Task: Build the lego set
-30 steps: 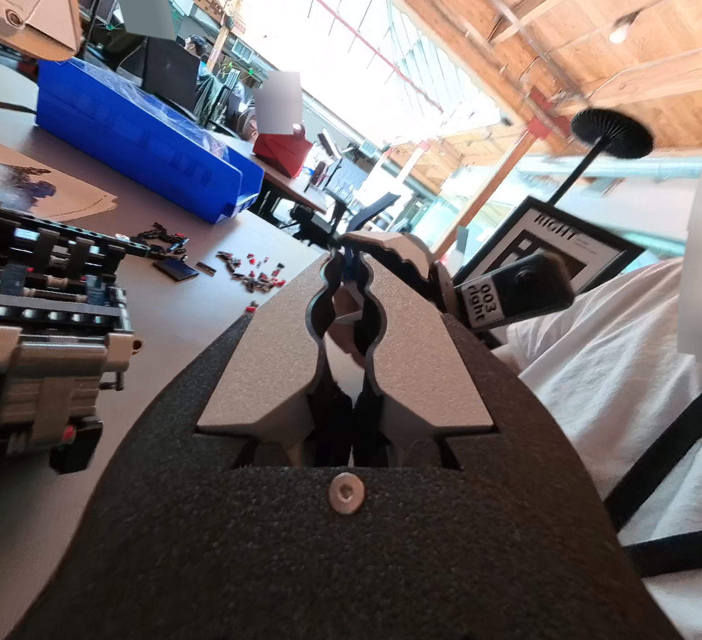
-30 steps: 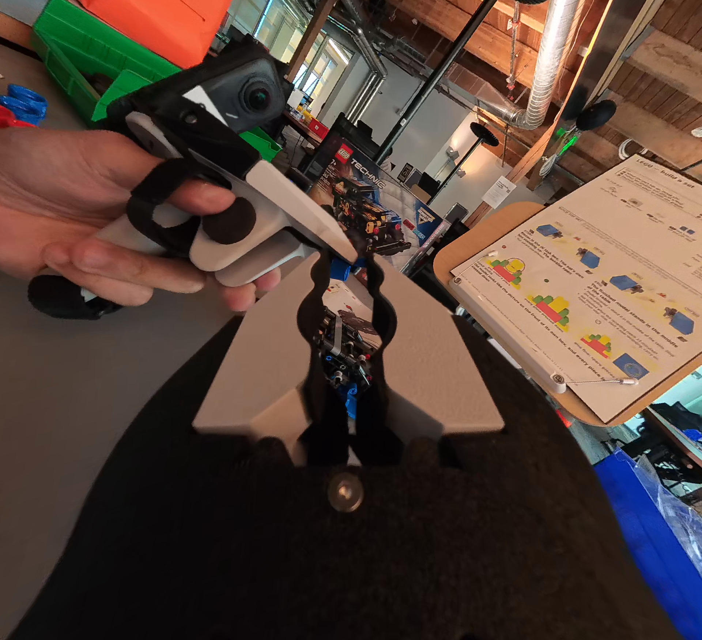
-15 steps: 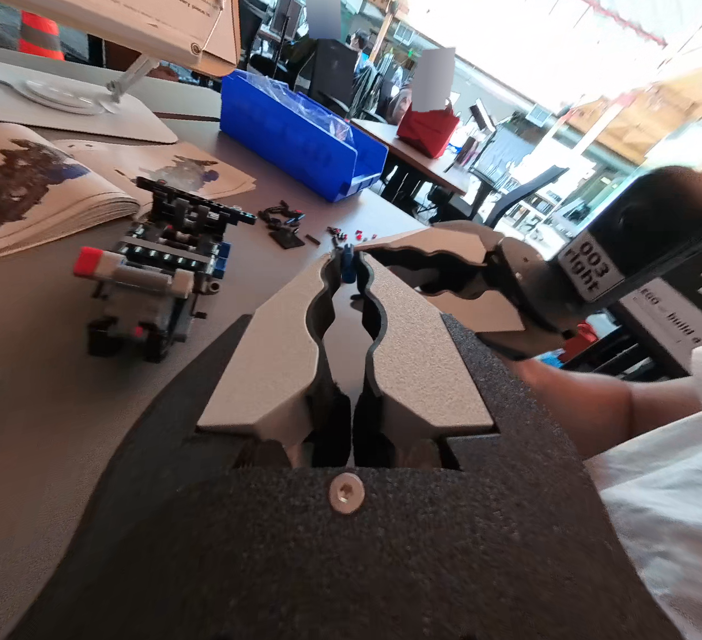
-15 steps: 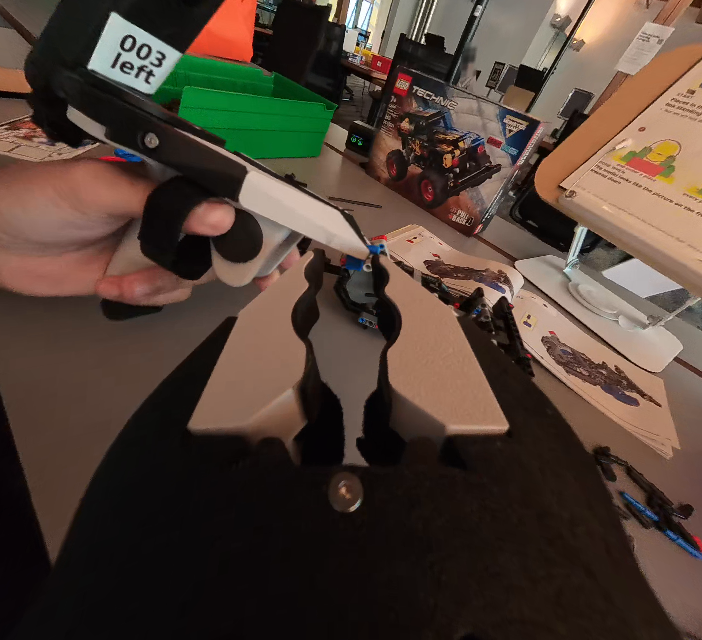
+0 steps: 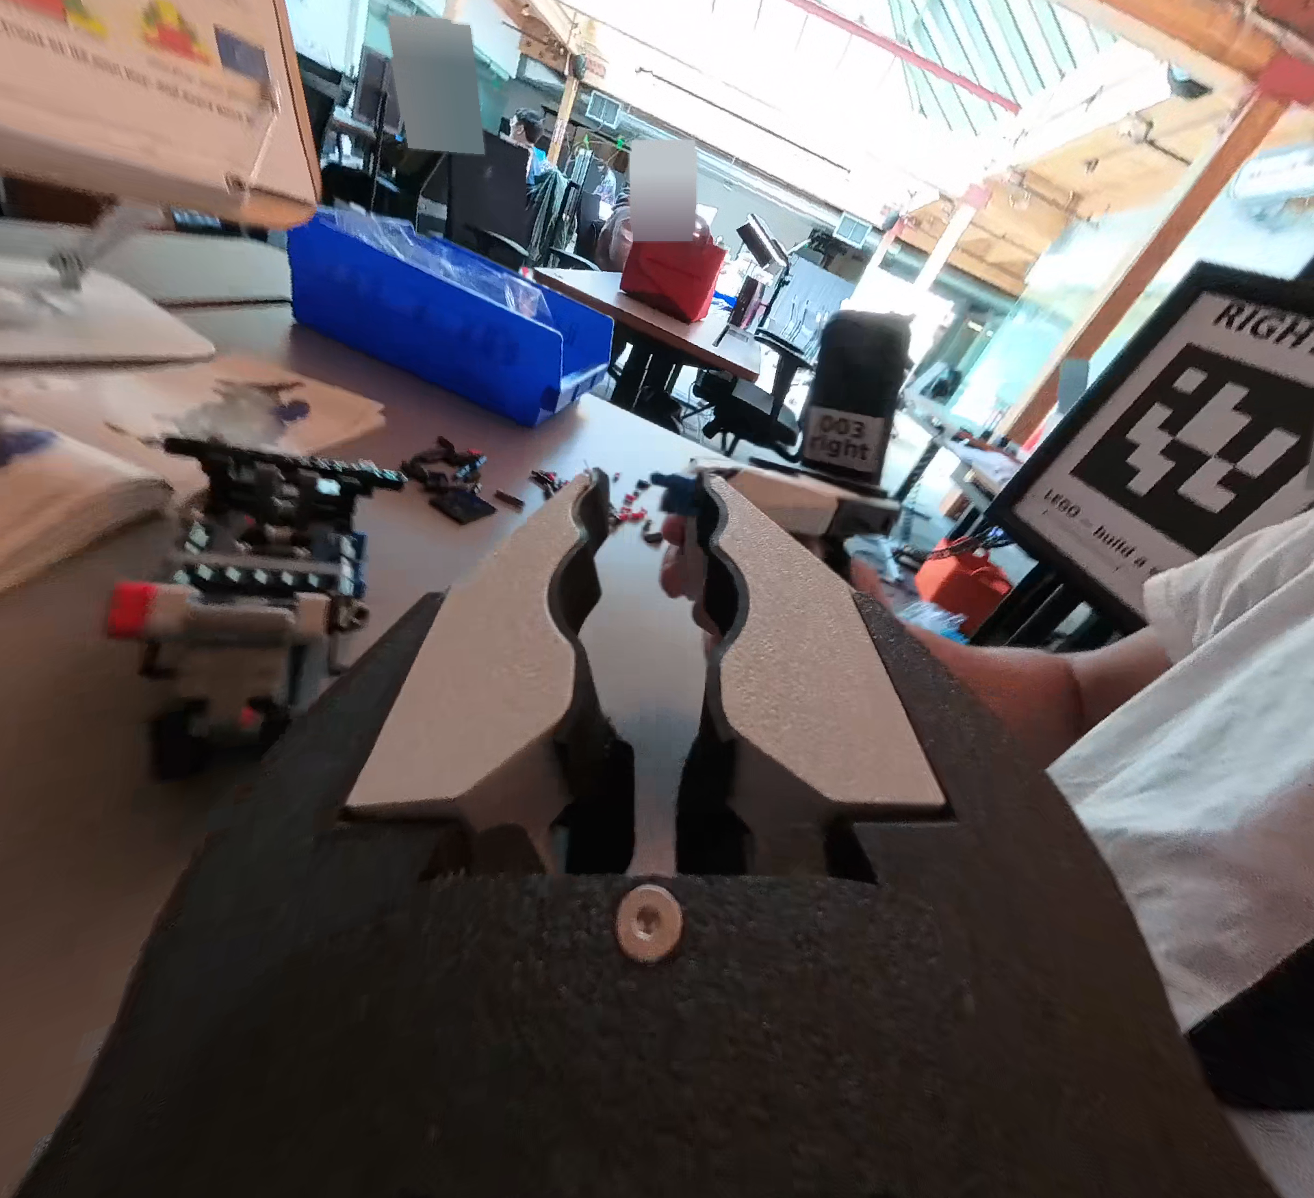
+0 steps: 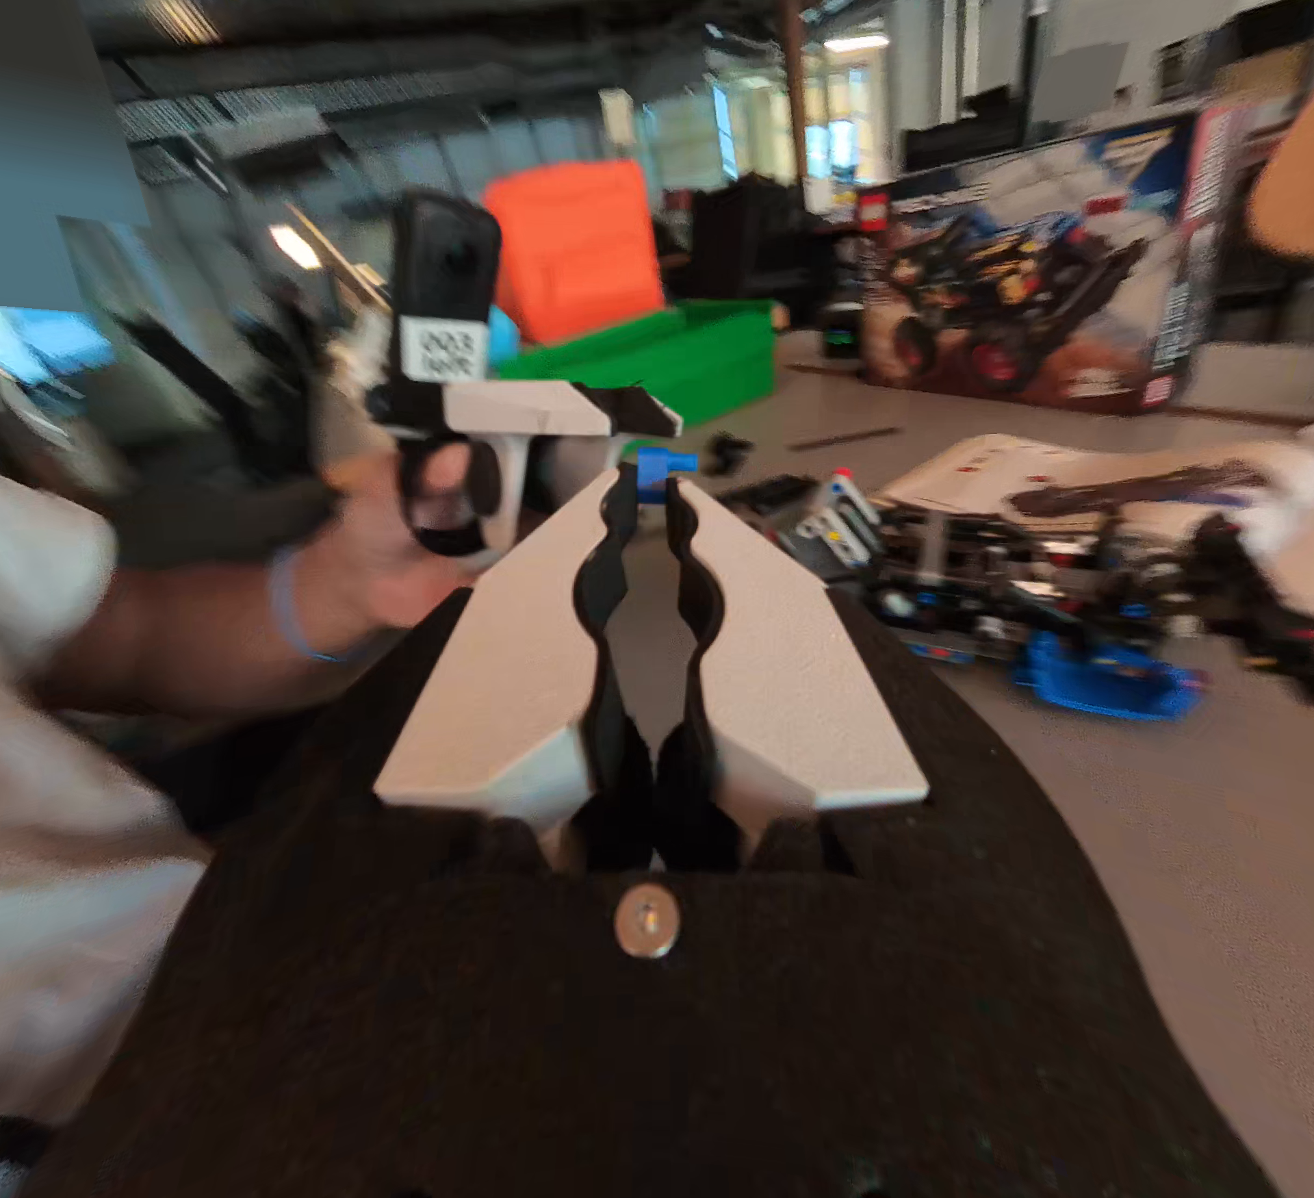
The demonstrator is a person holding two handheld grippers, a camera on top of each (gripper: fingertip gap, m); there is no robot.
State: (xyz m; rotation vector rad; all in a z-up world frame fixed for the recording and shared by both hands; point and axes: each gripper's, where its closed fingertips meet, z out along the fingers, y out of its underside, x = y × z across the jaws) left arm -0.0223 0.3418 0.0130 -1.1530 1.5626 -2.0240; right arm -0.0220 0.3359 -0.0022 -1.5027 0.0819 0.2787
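My right gripper (image 6: pixel 650 480) is shut on a small blue pin (image 6: pixel 658 468) that sticks out of its fingertips, above the grey table (image 6: pixel 1066 844). My left gripper (image 5: pixel 647 488) is open and empty. The blue pin (image 5: pixel 675 494) shows just in front of its right fingertip, held by the right gripper's white fingers (image 5: pixel 775 499) coming in from the right. In the right wrist view the left gripper (image 6: pixel 569 410) hovers just behind and left of the pin. The partly built black and grey model (image 5: pixel 256 566) stands on the table to the left; it also shows in the right wrist view (image 6: pixel 1031 566).
Loose small parts (image 5: pixel 455 477) lie beyond the model. An open instruction booklet (image 6: pixel 1066 467), a blue bin (image 5: pixel 441 324), a picture board on a stand (image 5: pixel 128 26), the set's box (image 6: pixel 1031 282), a green bin (image 6: pixel 675 353) and a marker board (image 5: pixel 1194 452) ring the work area.
The left gripper held the blue pin half a second ago; it has opened and let go. The right gripper has closed on the pin, and both views have swung round.
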